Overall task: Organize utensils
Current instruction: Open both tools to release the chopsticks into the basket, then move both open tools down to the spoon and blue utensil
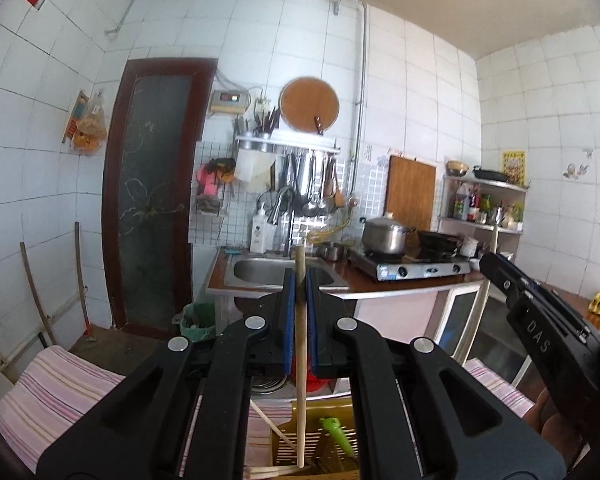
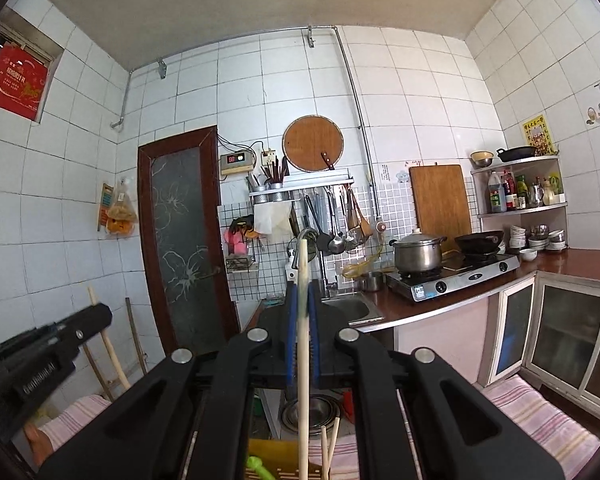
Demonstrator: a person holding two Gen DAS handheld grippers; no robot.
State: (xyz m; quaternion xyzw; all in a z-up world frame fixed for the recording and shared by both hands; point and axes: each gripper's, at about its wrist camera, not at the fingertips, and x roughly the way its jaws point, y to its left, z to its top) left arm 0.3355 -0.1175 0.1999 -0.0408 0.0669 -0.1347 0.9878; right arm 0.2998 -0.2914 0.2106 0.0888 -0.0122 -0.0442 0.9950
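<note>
My left gripper (image 1: 300,285) is shut on a wooden chopstick (image 1: 300,360) held upright, its lower end in a yellow slotted utensil basket (image 1: 288,440). My right gripper (image 2: 302,304) is shut on a paler chopstick (image 2: 303,360), also upright above the same basket (image 2: 268,456). A green-handled utensil (image 1: 336,432) and loose chopsticks (image 1: 276,470) lie in the basket; two more chopsticks (image 2: 329,444) show in the right wrist view. The right gripper appears at the right of the left wrist view (image 1: 485,264), the left gripper at the left of the right wrist view (image 2: 102,314). Both are raised side by side.
The basket rests on a pink striped cloth (image 1: 52,384). Ahead is a counter with a steel sink (image 1: 260,272), a gas stove (image 1: 416,268) with a pot (image 1: 384,234) and wok. A wall rack holds hanging ladles (image 2: 336,220). A brown door (image 2: 184,240) stands left.
</note>
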